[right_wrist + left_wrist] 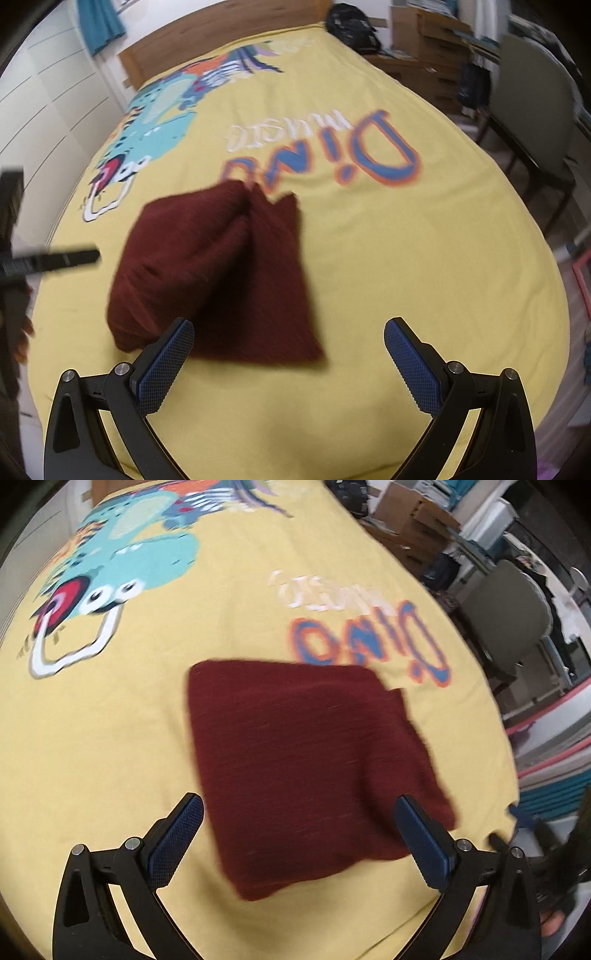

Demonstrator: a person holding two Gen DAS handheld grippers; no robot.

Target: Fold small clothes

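A dark red garment [306, 771] lies folded into a rough square on a yellow bedspread [129, 720]. My left gripper [299, 843] hangs above its near edge, jaws wide open, nothing between the blue pads [177, 842]. In the right wrist view the same garment [221, 273] lies left of centre with a raised fold along its middle. My right gripper [290, 363] is open above the garment's near right corner and touches nothing. The left gripper's black finger [55, 260] juts in from the left edge of that view.
The bedspread [406, 258] carries a cartoon dinosaur [122, 565] and big blue-orange letters [332, 158]. A wooden headboard [221, 33] stands at the far end. A grey chair [535, 110], cardboard boxes [410, 513] and a black bag [351, 26] crowd the right side.
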